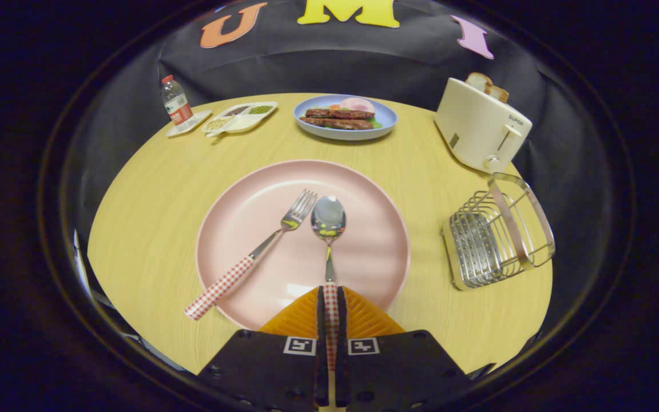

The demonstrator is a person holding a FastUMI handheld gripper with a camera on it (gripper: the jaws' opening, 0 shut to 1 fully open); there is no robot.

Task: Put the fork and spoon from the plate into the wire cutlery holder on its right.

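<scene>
Spoon (329,229) handle clamped in gripper (330,297)

Pink plate (249,217), red-checked fork (249,257) and spoon (329,240), seemingly orange fingers (301,317)

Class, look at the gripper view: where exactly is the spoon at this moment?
The spoon lies on the pink plate, right of the fork, its checked handle clamped between the shut tongs, bowl pointing away from them.
</scene>
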